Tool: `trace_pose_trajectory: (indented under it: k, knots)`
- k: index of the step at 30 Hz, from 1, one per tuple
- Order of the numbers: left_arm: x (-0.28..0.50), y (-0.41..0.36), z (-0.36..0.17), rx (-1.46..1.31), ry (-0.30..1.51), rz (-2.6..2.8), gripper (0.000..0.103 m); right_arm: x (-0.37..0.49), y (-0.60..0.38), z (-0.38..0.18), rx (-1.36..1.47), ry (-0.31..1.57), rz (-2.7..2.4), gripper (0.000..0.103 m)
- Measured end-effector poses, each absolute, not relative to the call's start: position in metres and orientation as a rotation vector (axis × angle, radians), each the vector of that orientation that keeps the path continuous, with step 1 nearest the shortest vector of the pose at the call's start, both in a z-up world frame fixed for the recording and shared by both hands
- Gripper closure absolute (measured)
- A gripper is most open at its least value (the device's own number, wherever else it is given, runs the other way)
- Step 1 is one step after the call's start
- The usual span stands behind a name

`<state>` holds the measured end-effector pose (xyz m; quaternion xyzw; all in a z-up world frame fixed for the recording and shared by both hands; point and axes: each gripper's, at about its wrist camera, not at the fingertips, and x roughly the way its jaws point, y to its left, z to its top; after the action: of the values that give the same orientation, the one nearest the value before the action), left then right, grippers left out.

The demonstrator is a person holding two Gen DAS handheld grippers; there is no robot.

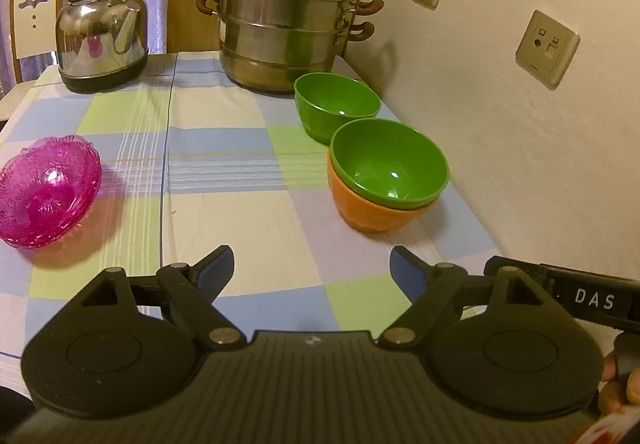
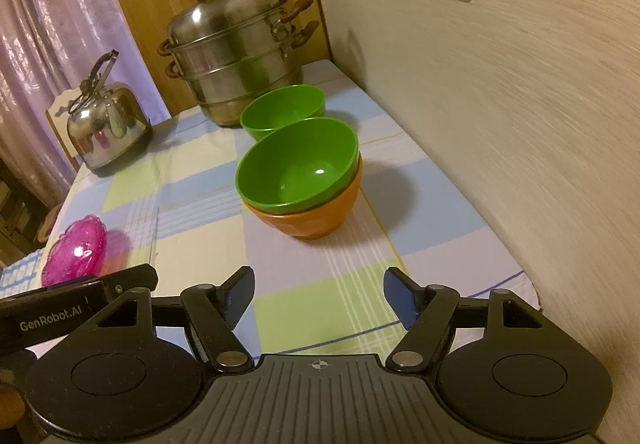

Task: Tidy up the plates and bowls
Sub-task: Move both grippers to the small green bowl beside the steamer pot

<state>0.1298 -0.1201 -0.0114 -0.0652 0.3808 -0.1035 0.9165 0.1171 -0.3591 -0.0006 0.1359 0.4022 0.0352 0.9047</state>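
A green bowl (image 1: 390, 164) sits nested inside an orange bowl (image 1: 372, 214) near the wall; the pair also shows in the right wrist view as the green bowl (image 2: 296, 168) in the orange bowl (image 2: 316, 218). A second green bowl (image 1: 336, 106) (image 2: 282, 110) stands alone behind them. A pink glass bowl (image 1: 48, 192) (image 2: 76, 250) sits at the table's left. My left gripper (image 1: 312, 272) is open and empty, short of the stack. My right gripper (image 2: 319, 296) is open and empty, also in front of the stack.
A steel steamer pot (image 1: 282, 24) (image 2: 236, 56) and a steel kettle (image 1: 102, 36) (image 2: 106, 124) stand at the back of the checked tablecloth (image 1: 224, 172). The wall (image 1: 520, 148) with sockets runs along the right edge. A chair (image 1: 34, 20) stands behind the table.
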Motion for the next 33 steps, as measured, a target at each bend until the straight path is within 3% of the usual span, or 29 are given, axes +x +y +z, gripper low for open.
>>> trace_pose_trajectory:
  k: [20, 33]
  knots:
    - [0.157, -0.119, 0.012, -0.213, 0.752, -0.268, 0.016, 0.133, -0.37, 0.016, 0.33, 0.801, 0.069, 0.032]
    - [0.25, -0.128, 0.026, -0.209, 0.68, -0.265, 0.016, 0.212, -0.38, 0.045, 0.309, 0.739, 0.125, 0.032]
